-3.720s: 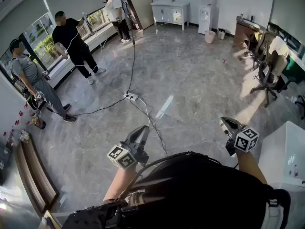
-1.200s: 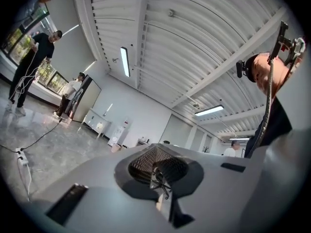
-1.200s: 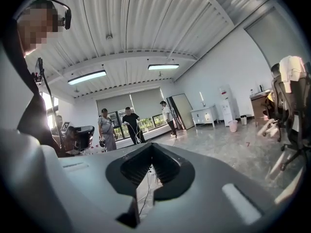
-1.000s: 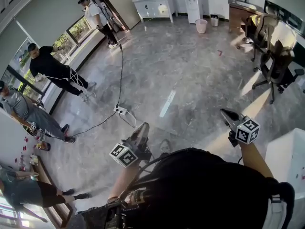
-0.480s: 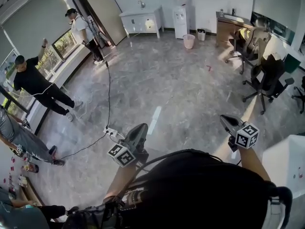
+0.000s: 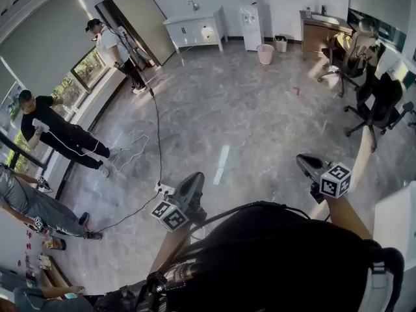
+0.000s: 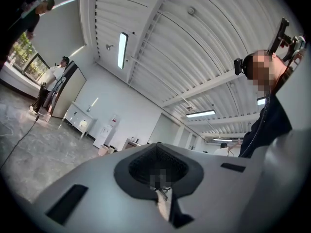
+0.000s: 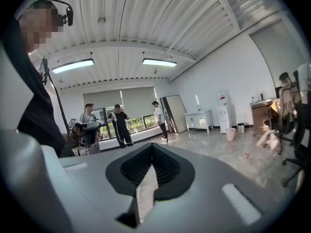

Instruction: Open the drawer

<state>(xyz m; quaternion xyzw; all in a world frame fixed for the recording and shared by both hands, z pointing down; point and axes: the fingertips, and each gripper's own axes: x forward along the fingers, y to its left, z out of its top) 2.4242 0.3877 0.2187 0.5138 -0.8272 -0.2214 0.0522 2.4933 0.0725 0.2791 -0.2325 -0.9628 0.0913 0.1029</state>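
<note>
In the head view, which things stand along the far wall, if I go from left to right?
Door → white cabinet → water dispenser → pink bin → dark bin → wooden desk.

The floor (image 6: 260, 122) is glossy grey stone, the left gripper (image 6: 193, 181) matt grey plastic.

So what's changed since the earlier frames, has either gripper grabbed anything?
The head view has shifted: the power strip on the floor has slid down it to beside the left gripper, and the white cabinet at the far wall has drifted left. Nothing was taken or let go. The left gripper and the right gripper hold their places in view, shut and empty.
</note>
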